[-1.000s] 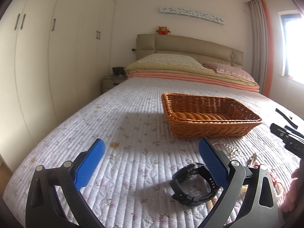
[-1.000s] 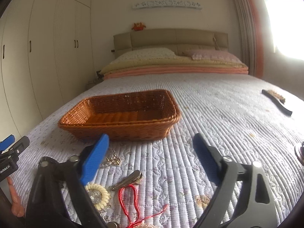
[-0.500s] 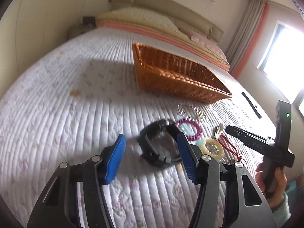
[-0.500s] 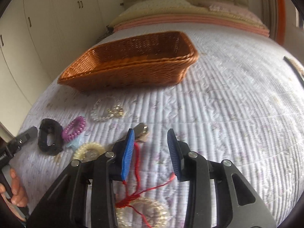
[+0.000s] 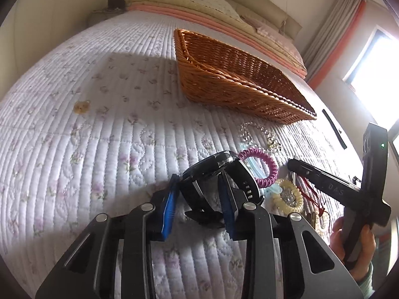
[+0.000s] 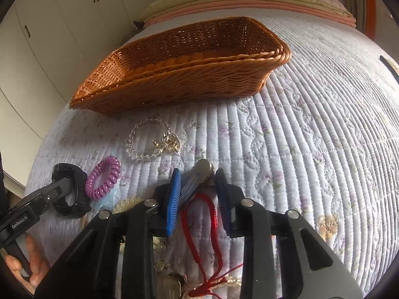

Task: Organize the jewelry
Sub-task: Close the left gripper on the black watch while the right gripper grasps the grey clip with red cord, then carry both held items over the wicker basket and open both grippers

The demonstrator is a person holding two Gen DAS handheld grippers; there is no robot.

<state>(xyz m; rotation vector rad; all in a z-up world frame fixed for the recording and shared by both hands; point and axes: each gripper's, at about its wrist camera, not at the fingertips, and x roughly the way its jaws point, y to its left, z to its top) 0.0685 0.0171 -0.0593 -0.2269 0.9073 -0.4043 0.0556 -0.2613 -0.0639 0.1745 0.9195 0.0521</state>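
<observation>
A black watch (image 5: 219,174) lies on the quilted bed, its strap between the blue pads of my left gripper (image 5: 198,199), which stands narrowly open around it; it also shows in the right wrist view (image 6: 71,189). My right gripper (image 6: 198,189) is narrowly open around a silver hair clip (image 6: 197,177) and a red cord bracelet (image 6: 199,214). A purple coil hair tie (image 6: 103,177), a clear bead bracelet (image 6: 149,139) and a cream coil tie (image 5: 286,196) lie close by. The empty wicker basket (image 6: 184,74) stands just beyond.
Folded blankets and pillows (image 5: 199,7) lie at the head of the bed. A black strip-like object (image 5: 334,129) lies on the quilt to the right. White wardrobes (image 6: 49,25) stand on the left. A window (image 5: 374,59) is on the right.
Both grippers have tilted down and moved in to the jewelry, narrowing their jaws. The left now straddles the watch, the right straddles the hair clip and red cord.
</observation>
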